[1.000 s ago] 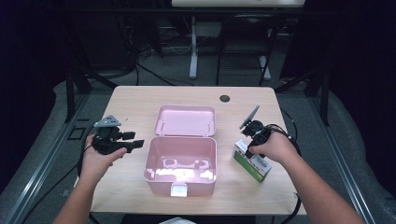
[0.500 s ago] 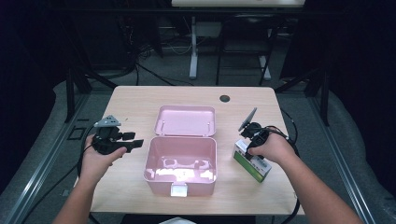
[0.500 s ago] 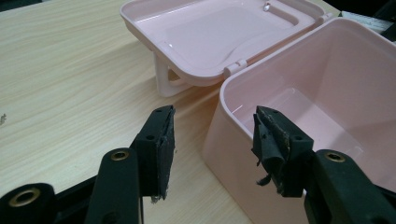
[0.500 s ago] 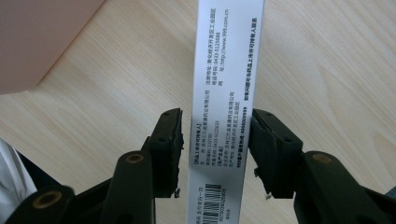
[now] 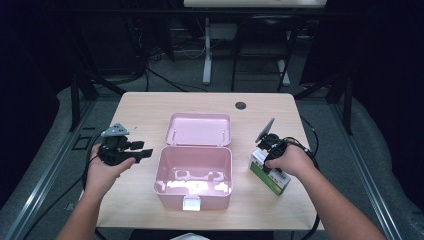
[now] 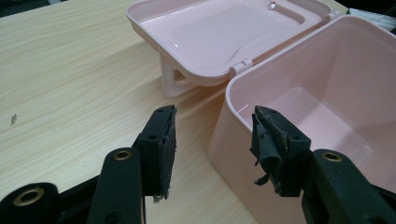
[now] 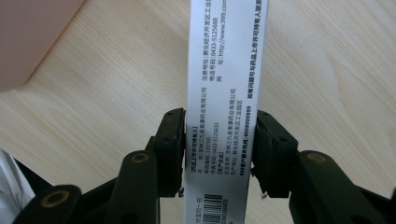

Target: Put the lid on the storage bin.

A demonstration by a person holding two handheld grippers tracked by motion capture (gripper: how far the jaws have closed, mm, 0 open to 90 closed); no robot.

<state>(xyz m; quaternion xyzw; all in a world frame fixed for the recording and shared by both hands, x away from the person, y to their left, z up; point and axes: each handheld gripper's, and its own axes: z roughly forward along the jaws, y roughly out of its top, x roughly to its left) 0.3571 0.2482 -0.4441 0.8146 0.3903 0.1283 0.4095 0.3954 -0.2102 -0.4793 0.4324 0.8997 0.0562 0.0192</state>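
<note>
Clearly, right tongs (image 7: 218, 151) clamped on white carton (image 7: 226, 93) printed "www.999.com"; left tongs (image 6: 214, 140) open beside pink box (image 6: 327, 116).

Parted tongs (image 6: 212, 140) over the near corner of the pink box (image 6: 327, 107), lid (image 6: 224, 32) flung back.

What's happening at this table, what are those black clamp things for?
A person holds a two-jaw gripper in each hand. The right gripper has its jaws closed on a small green and white carton, which stands on the wooden table to the right of an open pink box. The left gripper hangs open and empty by the box's left wall. The box looks empty, its lid folded back, so the carton may be headed inside.
</note>
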